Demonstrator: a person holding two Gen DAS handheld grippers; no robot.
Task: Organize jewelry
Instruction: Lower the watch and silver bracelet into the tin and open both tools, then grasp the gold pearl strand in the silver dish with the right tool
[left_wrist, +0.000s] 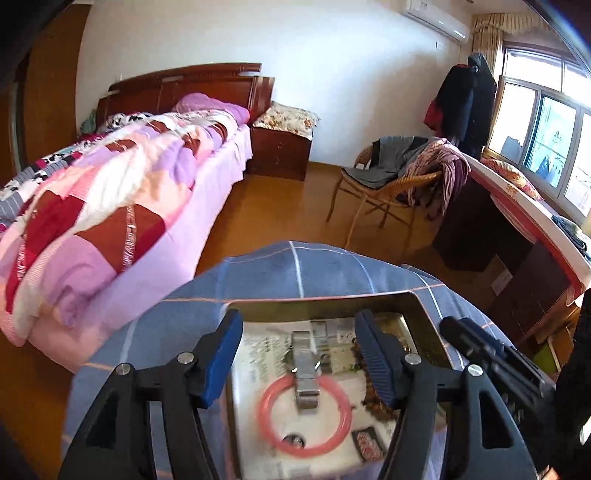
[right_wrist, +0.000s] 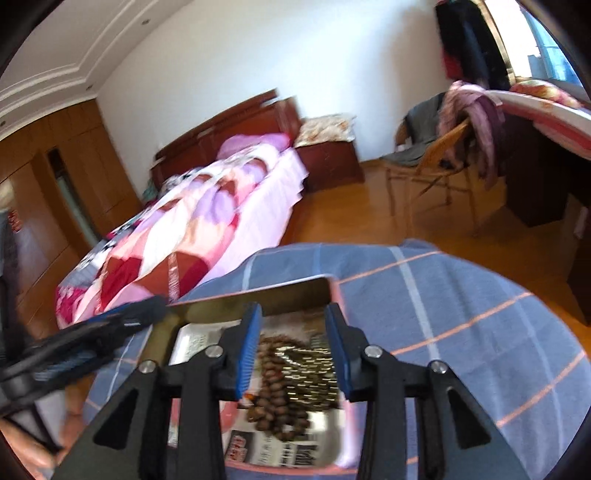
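A metal tin box (left_wrist: 413, 301) lined with newspaper sits on a blue checked cloth (left_wrist: 295, 269). In the left wrist view a pink bangle (left_wrist: 271, 434) and a silver mesh watch band (left_wrist: 304, 363) lie in it. My left gripper (left_wrist: 299, 354) is open above them, empty. In the right wrist view a brown bead bracelet (right_wrist: 273, 391) and a gold chain (right_wrist: 310, 373) lie in the tin (right_wrist: 258, 295). My right gripper (right_wrist: 293, 354) is open above them, empty. The beads also show in the left wrist view (left_wrist: 369, 402).
A bed with a patchwork quilt (left_wrist: 110, 192) stands at the left. A rattan chair with clothes (left_wrist: 402, 173) and a desk by the window (left_wrist: 517, 221) stand at the right. The other gripper shows at each view's edge (left_wrist: 491, 354) (right_wrist: 85, 332).
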